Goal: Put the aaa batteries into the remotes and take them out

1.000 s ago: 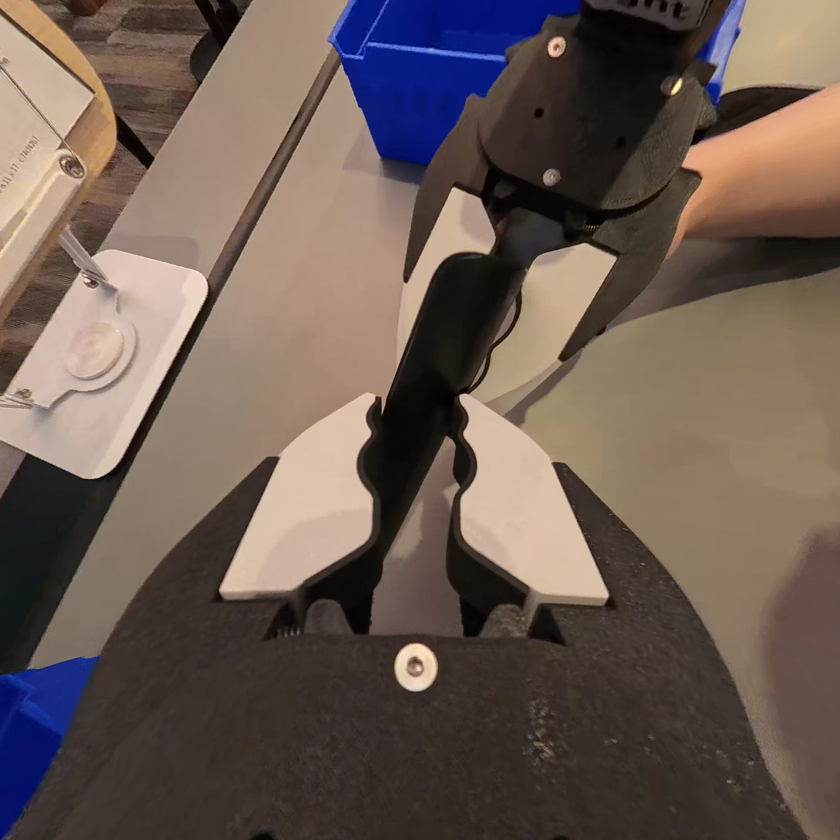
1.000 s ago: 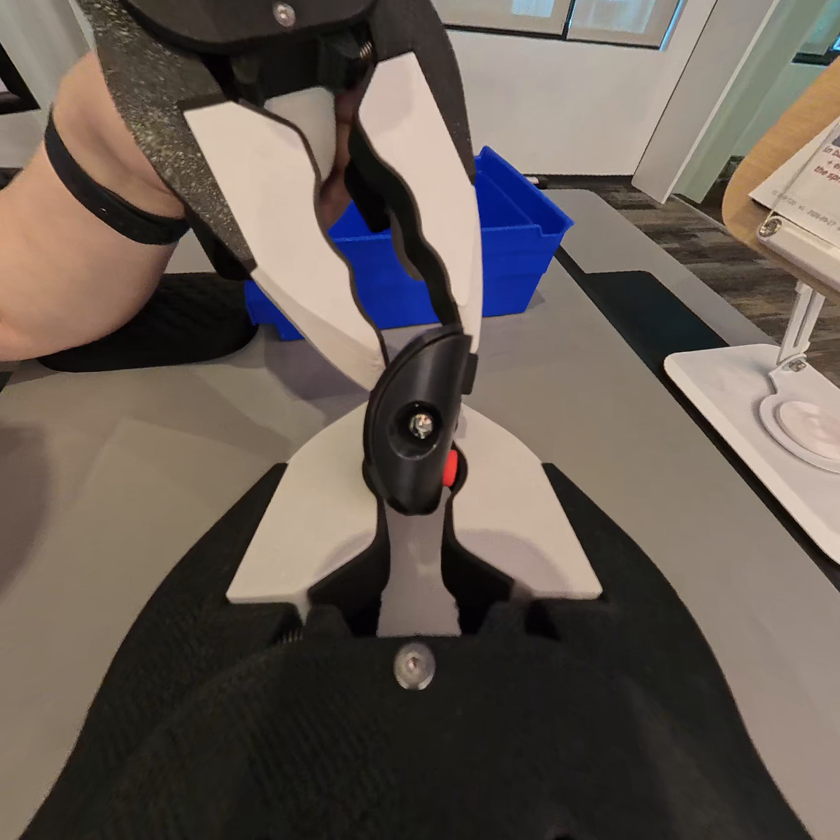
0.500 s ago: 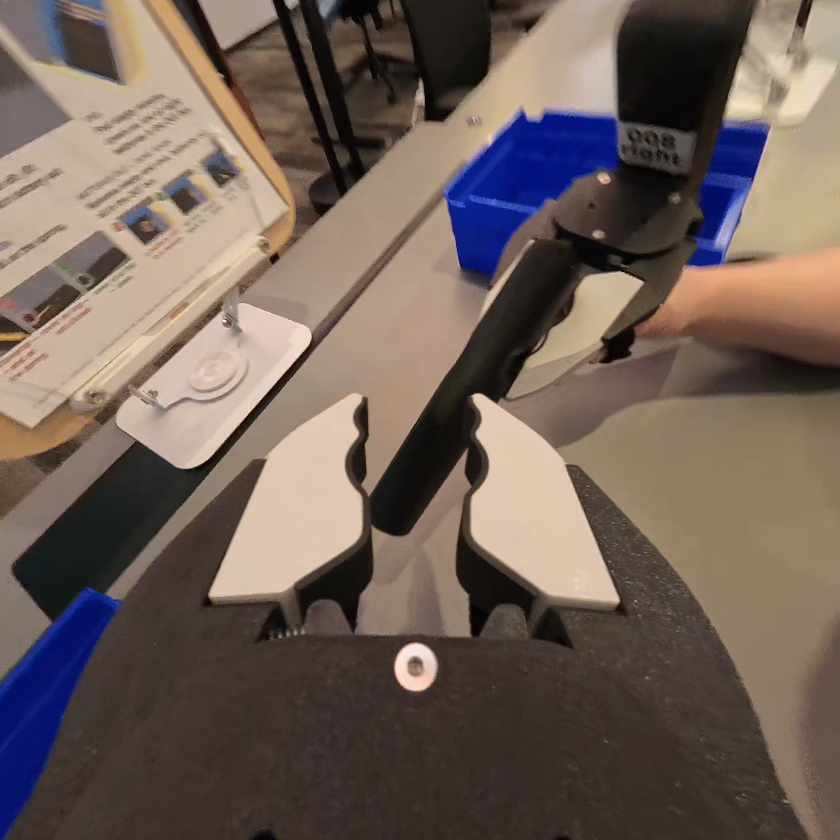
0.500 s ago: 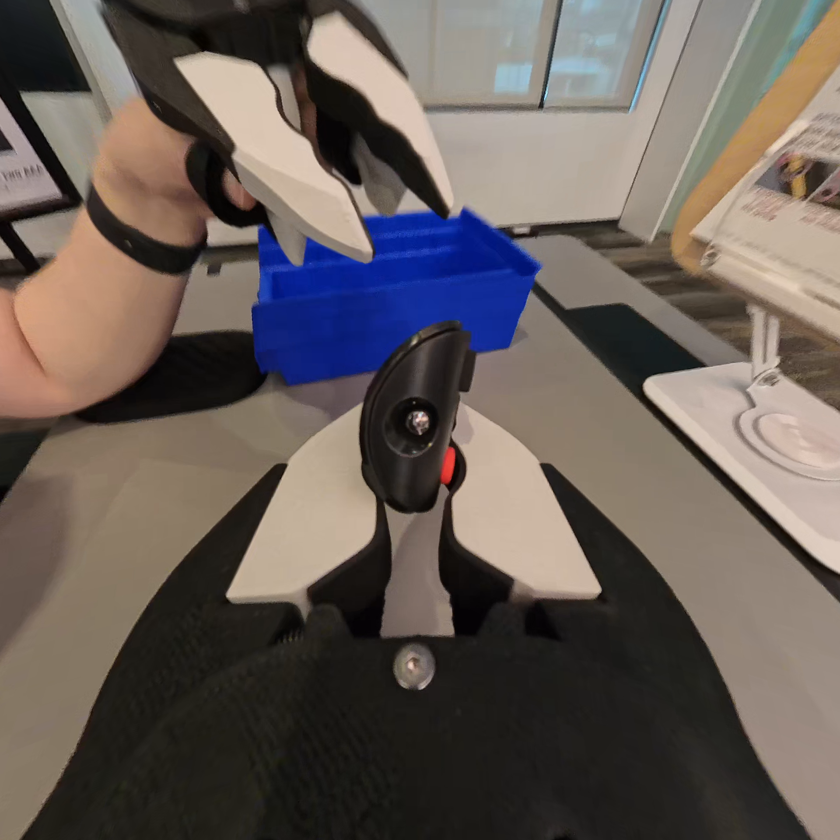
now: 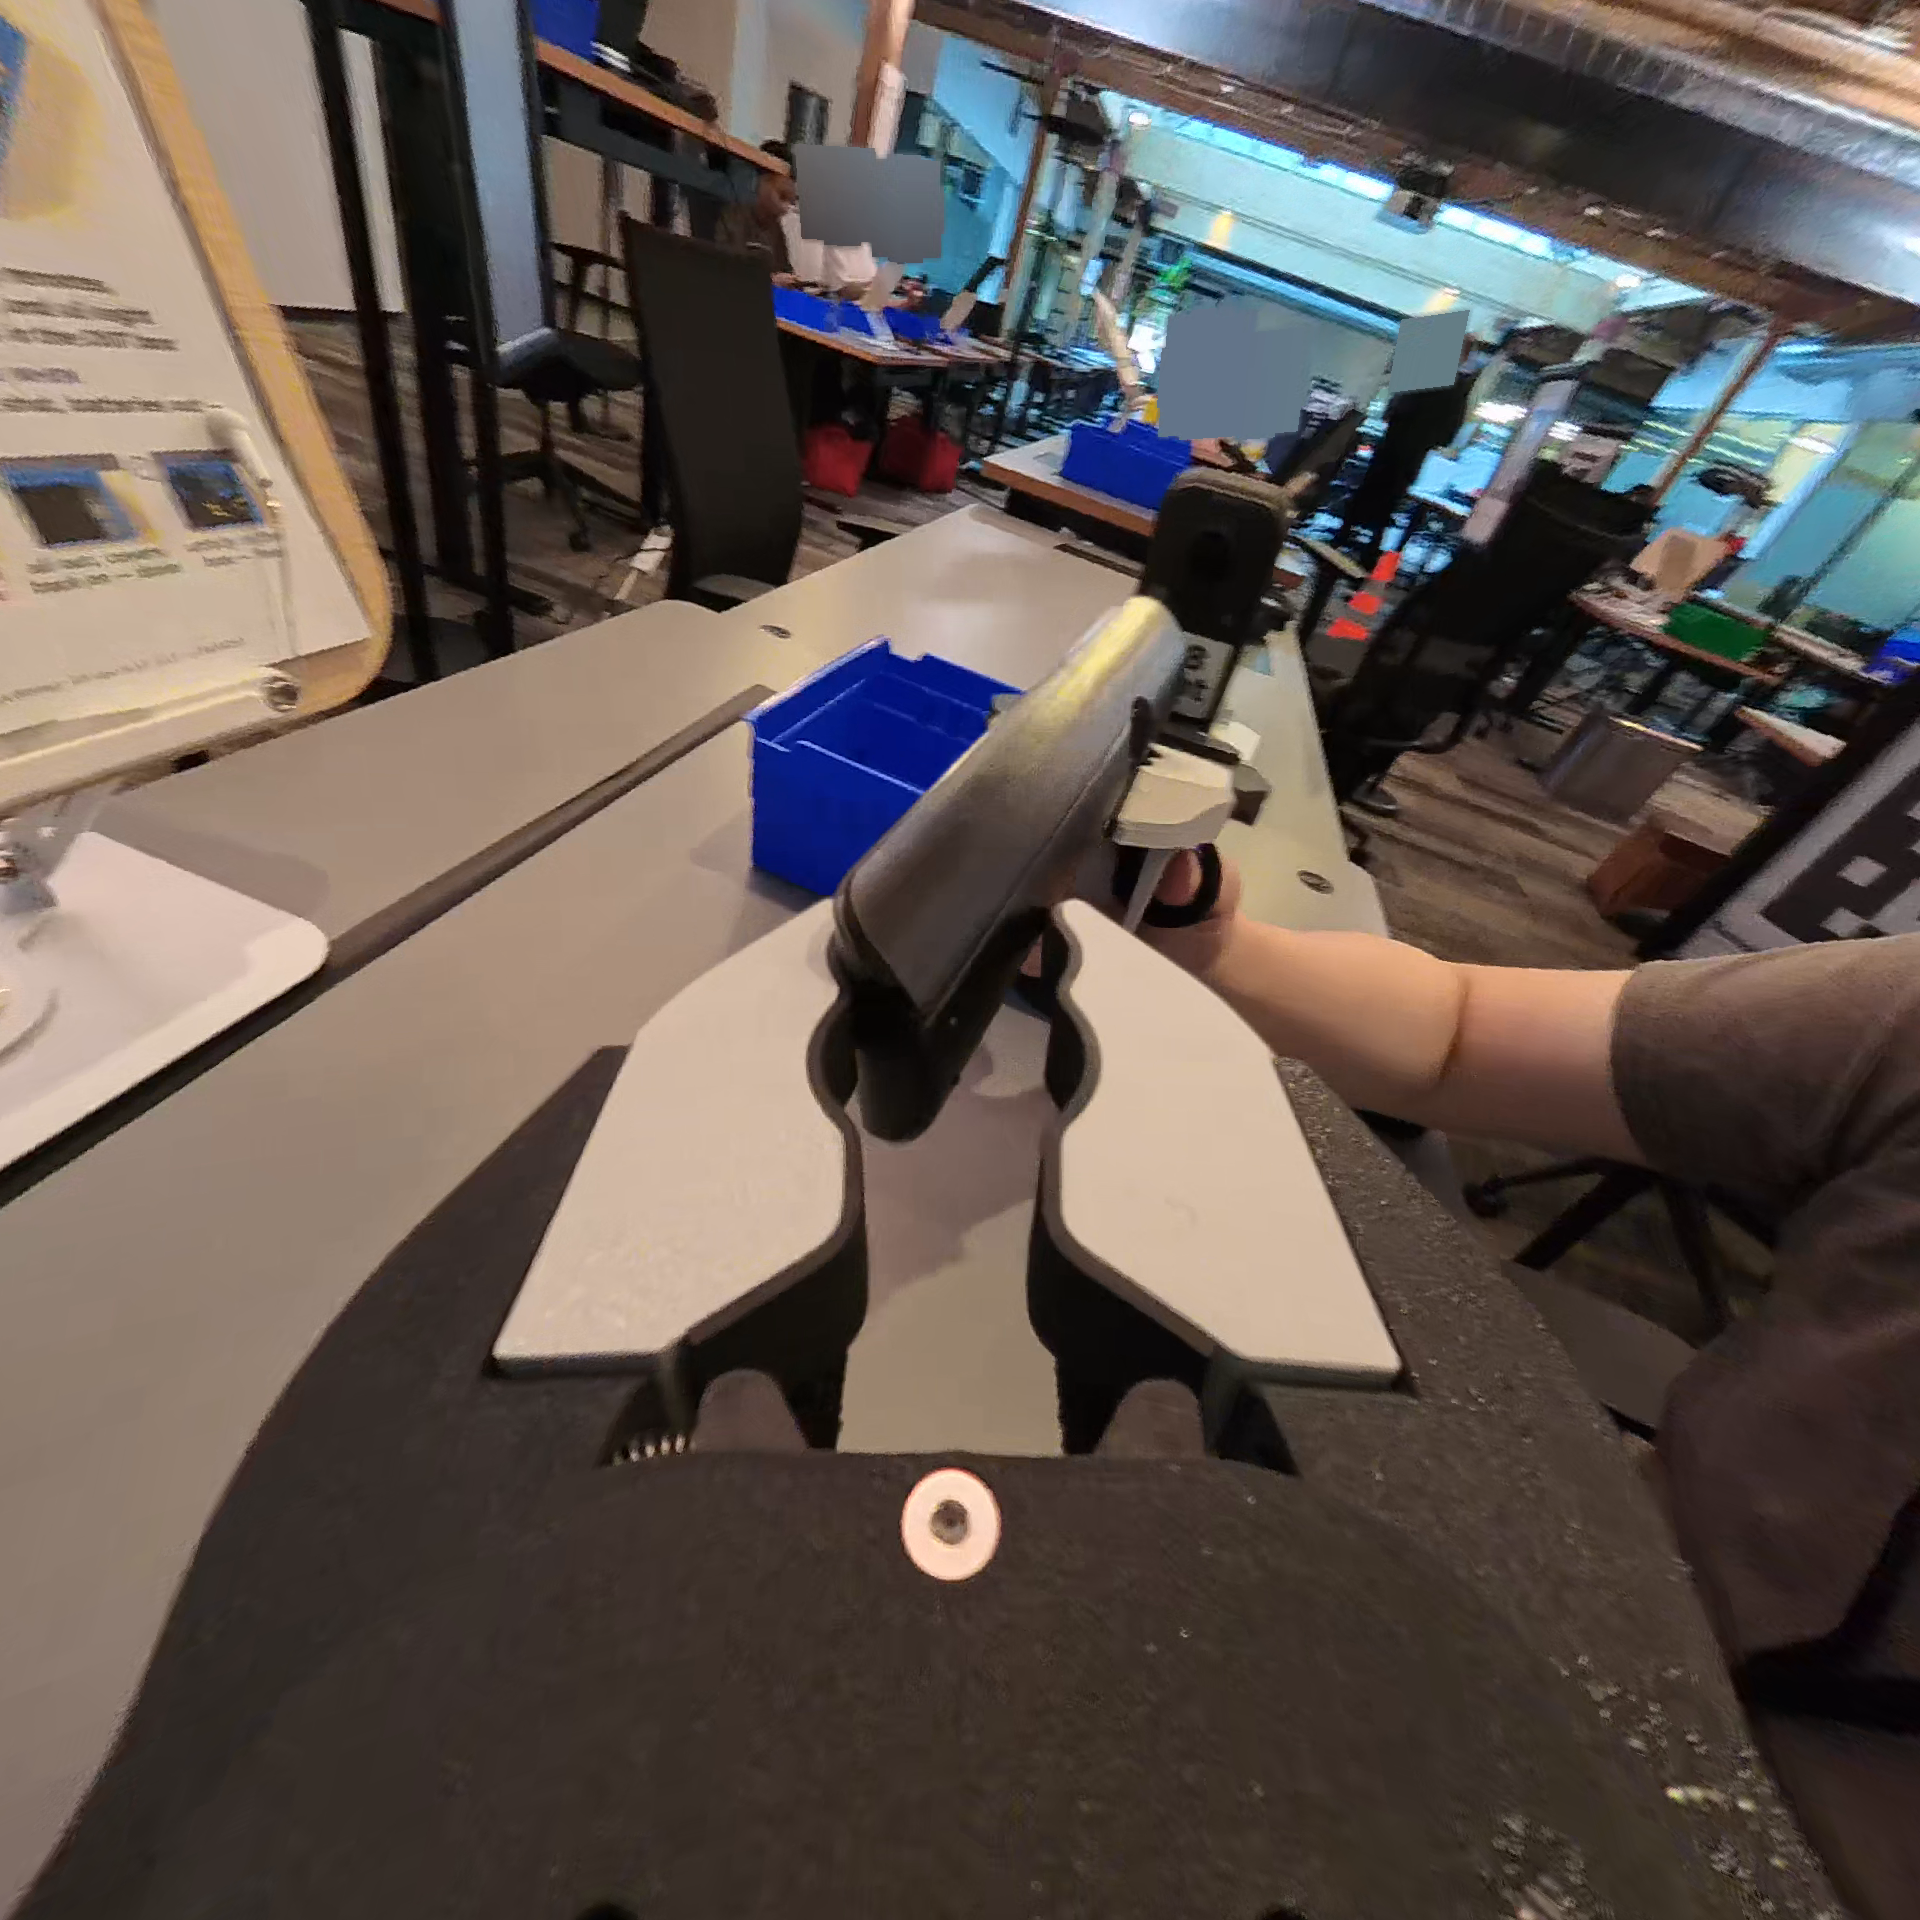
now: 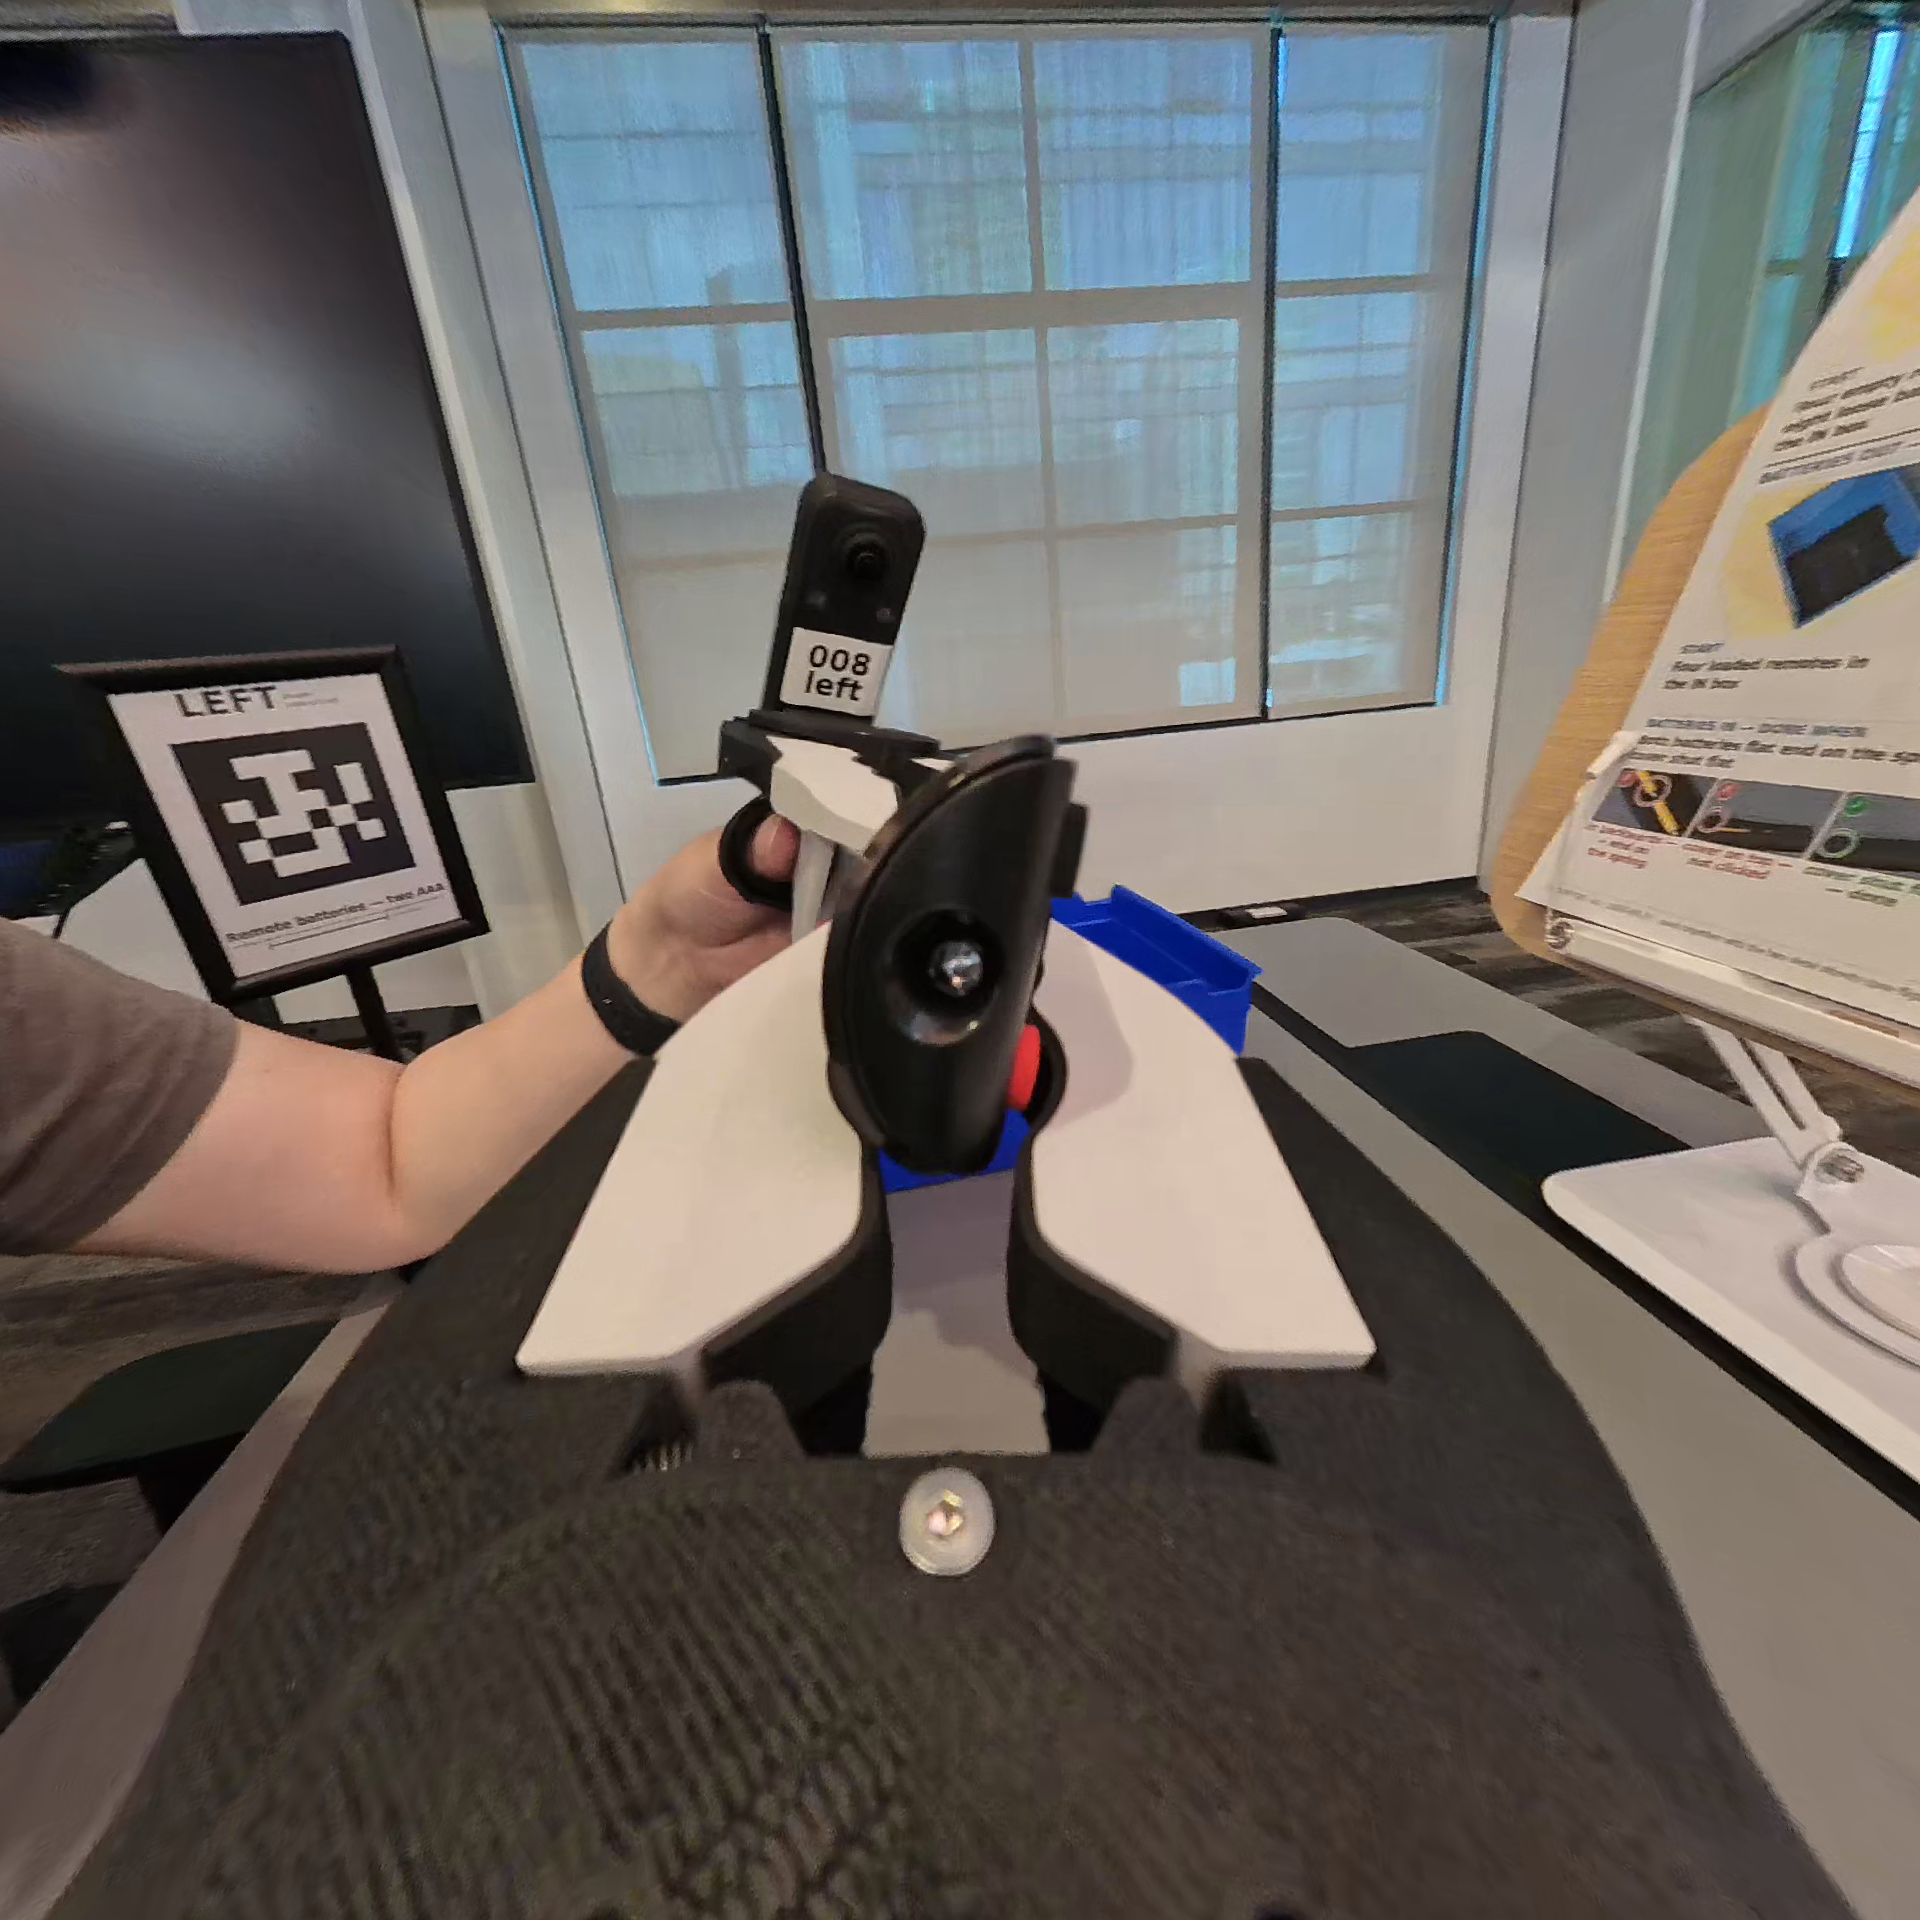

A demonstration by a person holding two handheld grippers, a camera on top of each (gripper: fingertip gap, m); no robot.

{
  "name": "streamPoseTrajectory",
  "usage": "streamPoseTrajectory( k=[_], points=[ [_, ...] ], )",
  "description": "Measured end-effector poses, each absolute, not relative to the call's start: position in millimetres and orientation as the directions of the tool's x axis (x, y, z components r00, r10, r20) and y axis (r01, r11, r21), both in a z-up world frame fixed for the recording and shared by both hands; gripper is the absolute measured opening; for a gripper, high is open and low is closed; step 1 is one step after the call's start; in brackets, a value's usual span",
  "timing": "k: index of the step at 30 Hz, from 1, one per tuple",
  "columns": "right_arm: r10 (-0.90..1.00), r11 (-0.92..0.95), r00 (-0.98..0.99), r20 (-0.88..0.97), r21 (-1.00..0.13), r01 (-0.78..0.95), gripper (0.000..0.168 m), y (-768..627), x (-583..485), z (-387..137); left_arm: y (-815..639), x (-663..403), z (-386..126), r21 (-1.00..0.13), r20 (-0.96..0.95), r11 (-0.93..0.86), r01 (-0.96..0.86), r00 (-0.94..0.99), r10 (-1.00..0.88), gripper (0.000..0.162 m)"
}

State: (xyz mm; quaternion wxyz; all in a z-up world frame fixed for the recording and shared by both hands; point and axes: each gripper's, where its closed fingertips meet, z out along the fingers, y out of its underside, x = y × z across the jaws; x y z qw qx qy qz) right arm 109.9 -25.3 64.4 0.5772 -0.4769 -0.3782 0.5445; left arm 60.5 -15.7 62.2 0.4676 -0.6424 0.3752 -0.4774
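Observation:
A black remote (image 5: 997, 862) is held in the air over the grey table (image 5: 416, 1039). My right gripper (image 6: 940, 935) is shut on one end of it; that end (image 6: 935, 966) shows a screw and a red button (image 6: 1027, 1065). In the left wrist view the right gripper (image 5: 1184, 790) holds the far end. My left gripper (image 5: 945, 914) is open, and the remote's near end lies between its fingertips, close to the left finger. In the right wrist view the left gripper (image 6: 831, 800) is partly hidden behind the remote. No batteries are in view.
A blue bin (image 5: 842, 769) stands on the table beyond the grippers; it also shows in the right wrist view (image 6: 1164, 956). An instruction board on a white stand (image 5: 135, 966) is at the table's side (image 6: 1714, 1247). A framed marker sign (image 6: 291, 821) stands behind.
My left gripper opened and let go of the remote. Both grippers tilted up, so the views now look across the room. The right gripper kept its hold on the remote.

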Motion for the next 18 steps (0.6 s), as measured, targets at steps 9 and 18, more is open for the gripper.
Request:
streamPoseTrajectory(
  k=[9, 18],
  points=[
    [0.997, -0.057, 0.038, -0.067, -0.976, -0.209, 0.026, -36, 107, 64, -35, 64, 70, -0.946, 0.315, -0.322, -0.033, 0.129, -0.94, 0.024],
    [0.997, -0.034, 0.062, -0.047, -0.981, -0.192, 0.02, -40, 105, 67, -39, 64, 72, -0.933, 0.355, -0.359, -0.033, 0.085, -0.931, 0.024]
  ],
)
